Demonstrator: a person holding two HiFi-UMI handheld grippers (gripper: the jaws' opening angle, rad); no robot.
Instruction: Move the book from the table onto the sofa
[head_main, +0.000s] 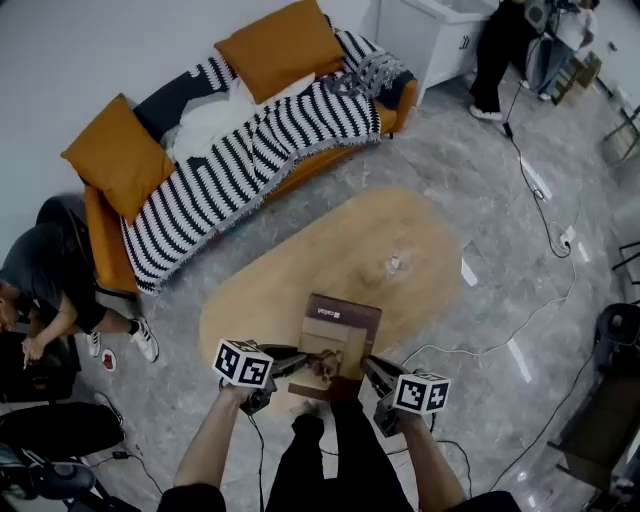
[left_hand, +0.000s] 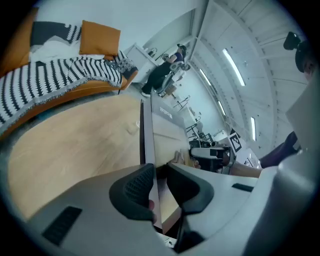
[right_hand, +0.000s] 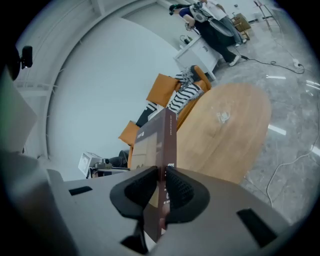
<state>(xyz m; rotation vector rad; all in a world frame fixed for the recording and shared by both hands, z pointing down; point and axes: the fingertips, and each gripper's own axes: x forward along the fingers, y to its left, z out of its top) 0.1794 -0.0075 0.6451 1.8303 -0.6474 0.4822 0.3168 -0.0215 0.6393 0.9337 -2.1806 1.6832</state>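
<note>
A brown book (head_main: 341, 330) is held up over the near end of the oval wooden table (head_main: 300, 280), one gripper on each of its near corners. My left gripper (head_main: 292, 363) is shut on its left side; in the left gripper view the book's thin edge (left_hand: 148, 135) runs between the pads (left_hand: 141, 186). My right gripper (head_main: 371, 371) is shut on the right side, and in the right gripper view the spine (right_hand: 170, 140) is clamped between the pads (right_hand: 181, 189). The orange sofa (head_main: 110, 250) with a striped throw (head_main: 250, 150) stands beyond the table.
A small pale object (head_main: 395, 264) lies on the table's middle. A person (head_main: 45, 285) sits on the floor at the sofa's left end. Another person (head_main: 500, 55) stands by a white cabinet (head_main: 435, 35) at the back right. Cables (head_main: 545, 215) run over the grey floor.
</note>
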